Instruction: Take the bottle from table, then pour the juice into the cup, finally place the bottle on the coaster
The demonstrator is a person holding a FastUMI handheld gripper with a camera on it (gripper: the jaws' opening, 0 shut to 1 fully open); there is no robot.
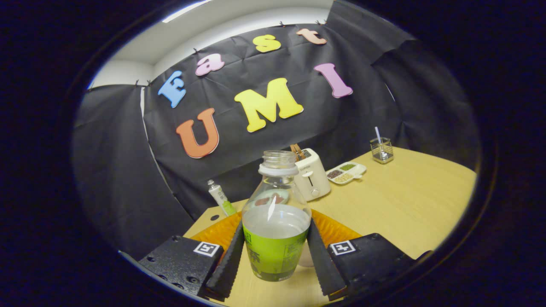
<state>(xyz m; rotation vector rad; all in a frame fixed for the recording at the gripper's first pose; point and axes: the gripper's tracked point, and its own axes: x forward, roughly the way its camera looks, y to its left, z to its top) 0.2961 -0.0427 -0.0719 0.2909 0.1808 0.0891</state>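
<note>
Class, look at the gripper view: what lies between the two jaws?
The bottle, cap off and partly filled, stands between the jaws of the gripper in the gripper view. Both jaws press on its green-labelled sides, with nothing else in that gap.

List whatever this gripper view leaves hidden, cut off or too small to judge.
- Bottle base: cut off between the fingers, so whether it rests on the table or is lifted is unclear.
- Orange coaster: its middle is hidden behind the bottle and fingers.
- Cup: only a pale sliver beside the bottle; its contents are hidden.
- Tray contents: too small to identify.
- Gripper: fingers press both bottle sides.
</note>
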